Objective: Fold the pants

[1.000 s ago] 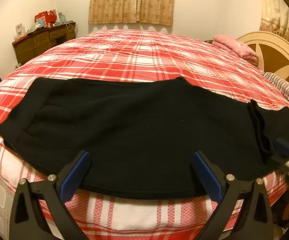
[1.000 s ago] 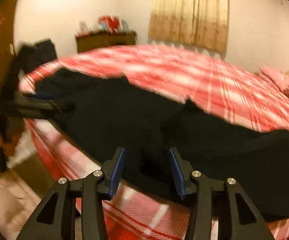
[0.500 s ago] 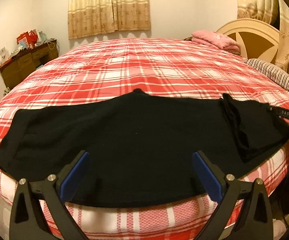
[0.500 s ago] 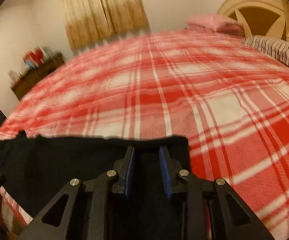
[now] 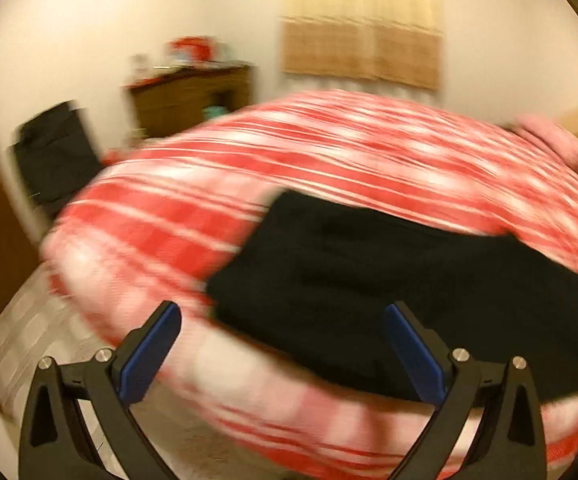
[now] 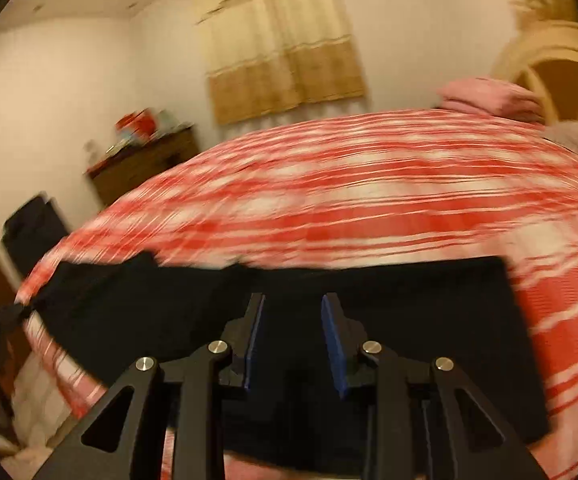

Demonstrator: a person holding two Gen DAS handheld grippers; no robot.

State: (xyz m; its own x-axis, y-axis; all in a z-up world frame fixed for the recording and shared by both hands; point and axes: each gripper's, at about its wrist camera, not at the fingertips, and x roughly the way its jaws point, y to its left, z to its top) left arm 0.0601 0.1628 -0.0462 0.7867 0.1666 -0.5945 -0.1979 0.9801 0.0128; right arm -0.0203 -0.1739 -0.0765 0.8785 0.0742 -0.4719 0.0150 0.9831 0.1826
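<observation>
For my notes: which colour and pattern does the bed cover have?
The bed cover is a red and white plaid, clearest in the right wrist view.

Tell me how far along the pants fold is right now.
Done: the black pants lie flat on the plaid bedspread in a shorter block with squared edges, so at least one fold looks made. In hand: the right claw is opening over the pants; whether cloth sits between its pads, blur hides. The left claw is open and empty. Left: any further folds.
</observation>
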